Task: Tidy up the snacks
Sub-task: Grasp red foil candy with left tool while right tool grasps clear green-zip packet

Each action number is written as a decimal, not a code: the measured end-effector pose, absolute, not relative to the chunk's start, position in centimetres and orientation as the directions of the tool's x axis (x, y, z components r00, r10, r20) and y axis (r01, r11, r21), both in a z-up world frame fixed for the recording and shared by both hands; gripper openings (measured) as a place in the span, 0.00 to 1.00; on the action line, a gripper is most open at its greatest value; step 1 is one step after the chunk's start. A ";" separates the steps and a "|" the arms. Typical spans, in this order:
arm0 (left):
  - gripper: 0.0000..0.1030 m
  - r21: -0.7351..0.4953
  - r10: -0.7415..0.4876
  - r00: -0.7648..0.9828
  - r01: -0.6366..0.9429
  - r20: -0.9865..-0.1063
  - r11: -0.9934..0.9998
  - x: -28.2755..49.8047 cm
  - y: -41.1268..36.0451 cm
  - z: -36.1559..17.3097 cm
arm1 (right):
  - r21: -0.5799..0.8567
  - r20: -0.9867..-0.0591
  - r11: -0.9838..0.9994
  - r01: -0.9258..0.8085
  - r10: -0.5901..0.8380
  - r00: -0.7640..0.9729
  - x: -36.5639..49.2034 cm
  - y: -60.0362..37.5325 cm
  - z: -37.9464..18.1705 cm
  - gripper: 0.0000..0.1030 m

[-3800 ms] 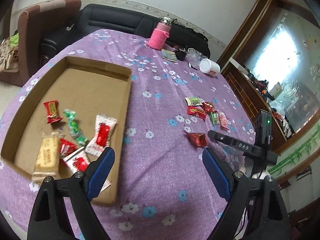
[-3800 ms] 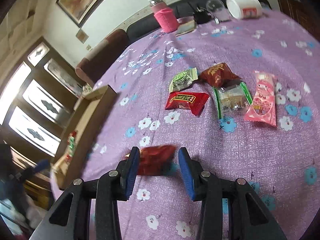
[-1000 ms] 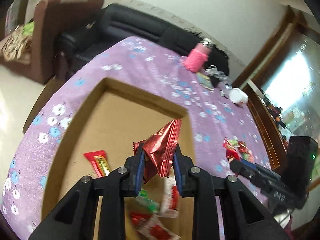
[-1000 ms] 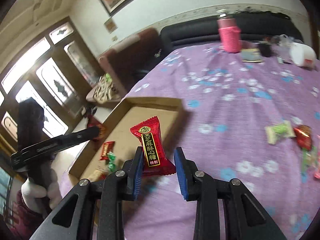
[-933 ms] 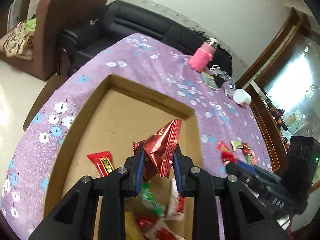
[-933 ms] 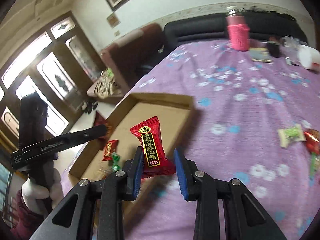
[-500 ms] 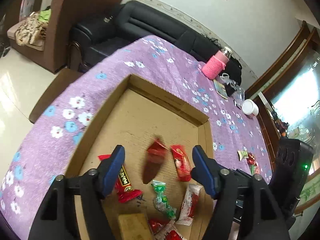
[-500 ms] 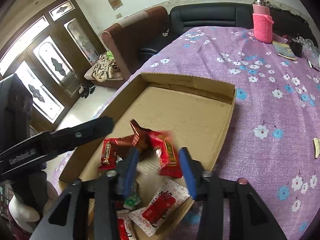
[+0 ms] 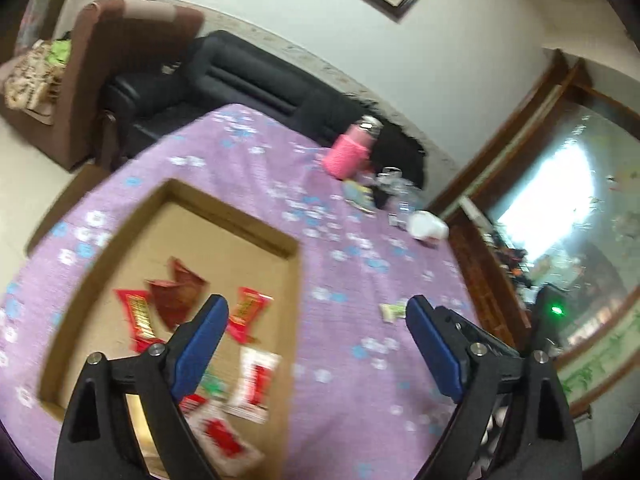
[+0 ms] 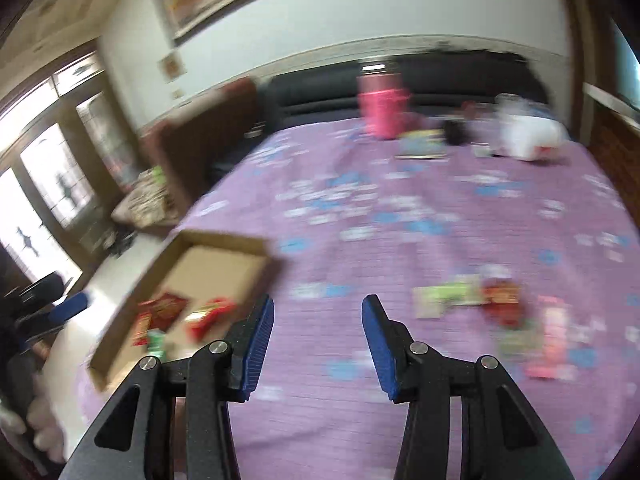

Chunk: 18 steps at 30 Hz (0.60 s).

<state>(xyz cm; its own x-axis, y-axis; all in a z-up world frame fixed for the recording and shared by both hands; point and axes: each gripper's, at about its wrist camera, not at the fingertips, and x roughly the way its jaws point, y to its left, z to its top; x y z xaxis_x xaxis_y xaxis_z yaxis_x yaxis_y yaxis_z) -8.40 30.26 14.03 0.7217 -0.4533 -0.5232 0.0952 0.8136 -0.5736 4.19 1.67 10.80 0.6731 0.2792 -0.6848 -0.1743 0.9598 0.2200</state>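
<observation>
A shallow cardboard tray [image 9: 294, 276] lies on the purple flowered tablecloth [image 9: 344, 360] and holds several snack packets, among them a dark red foil packet [image 9: 176, 292] and a red candy packet [image 9: 246, 312]. My left gripper [image 9: 316, 340] is open and empty above the tray's right wall. My right gripper [image 10: 318, 344] is open and empty over bare cloth. The tray [image 10: 224, 240] lies to its left. A loose group of packets, green [image 10: 444, 298], red [image 10: 502, 304] and pink [image 10: 554, 334], lies to its right. Both views are motion-blurred.
A pink-sleeved bottle [image 9: 348, 152], a booklet [image 10: 422, 144], small dark items and a white tub [image 10: 528, 136] stand at the table's far edge. A black sofa [image 9: 224, 80] and brown armchair [image 9: 100, 60] are behind. A green packet [image 9: 394, 312] lies between the left fingers.
Both grippers opened and dropped their red packets into the tray. Both then swung right, away from the tray toward the loose packets.
</observation>
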 end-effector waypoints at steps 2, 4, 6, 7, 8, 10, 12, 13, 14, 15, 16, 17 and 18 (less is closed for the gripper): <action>0.95 -0.619 -0.517 0.703 0.139 -0.488 0.773 -8.9 28.9 13.4 | 0.184 -0.697 0.980 -0.075 0.184 0.693 4.6 -2.5 11.0 0.48; 0.95 -0.659 -0.617 0.608 0.195 -0.499 0.726 -8.9 26.1 11.6 | 0.183 -0.724 0.983 0.006 0.131 0.678 5.6 -6.3 10.4 0.48; 0.95 -0.658 -0.654 0.535 0.222 -0.535 0.720 -8.9 23.5 10.2 | 0.184 -0.746 0.982 0.043 0.111 0.657 6.5 -8.0 9.6 0.48; 0.95 -0.654 -0.663 0.512 0.234 -0.546 0.719 -9.1 22.3 9.6 | 0.181 -0.761 0.982 0.056 0.103 0.641 7.3 -8.6 9.0 0.48; 0.95 -0.653 -0.671 0.496 0.244 -0.551 0.717 -9.2 21.5 9.2 | 0.177 -0.772 0.982 0.061 0.100 0.628 8.1 -8.9 8.4 0.48; 0.95 -0.642 -0.673 0.473 0.255 -0.569 0.723 -9.4 20.4 8.6 | 0.168 -0.789 0.984 0.061 0.097 0.607 9.6 -8.7 7.4 0.48; 0.95 -0.620 -0.650 0.489 0.252 -0.581 0.743 -9.6 20.1 8.7 | 0.168 -0.803 0.983 0.074 0.093 0.588 11.3 -8.5 6.2 0.48; 0.95 -0.610 -0.638 0.500 0.246 -0.586 0.753 -9.7 20.2 8.8 | 0.179 -0.807 0.980 0.086 0.097 0.583 12.0 -8.5 5.6 0.48; 0.95 -0.606 -0.632 0.507 0.242 -0.587 0.757 -9.7 20.3 8.9 | 0.194 -0.809 0.976 0.096 0.104 0.578 12.8 -8.5 4.9 0.48; 0.95 -0.605 -0.624 0.515 0.233 -0.587 0.761 -9.7 20.6 8.9 | 0.209 -0.812 0.972 0.105 0.113 0.572 13.5 -8.5 4.2 0.47; 0.95 -0.608 -0.621 0.520 0.224 -0.587 0.762 -9.9 21.0 8.9 | 0.225 -0.818 0.968 0.111 0.126 0.561 14.2 -8.3 3.4 0.46; 0.95 -0.611 -0.619 0.523 0.216 -0.587 0.762 -9.9 21.2 8.8 | 0.238 -0.824 0.965 0.108 0.142 0.548 14.6 -8.1 2.8 0.40; 0.95 -0.612 -0.614 0.526 0.207 -0.588 0.763 -9.9 21.7 8.8 | 0.266 -0.831 0.959 0.094 0.179 0.526 14.9 -7.9 2.1 0.33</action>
<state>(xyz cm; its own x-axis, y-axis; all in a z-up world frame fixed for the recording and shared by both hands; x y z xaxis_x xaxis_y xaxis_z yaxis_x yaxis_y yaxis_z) -9.87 21.66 8.77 0.5257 -0.6143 -0.5884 0.2072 0.7634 -0.6118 14.88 -7.90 2.12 0.5264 0.1793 -0.8311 0.0939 0.9593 0.2664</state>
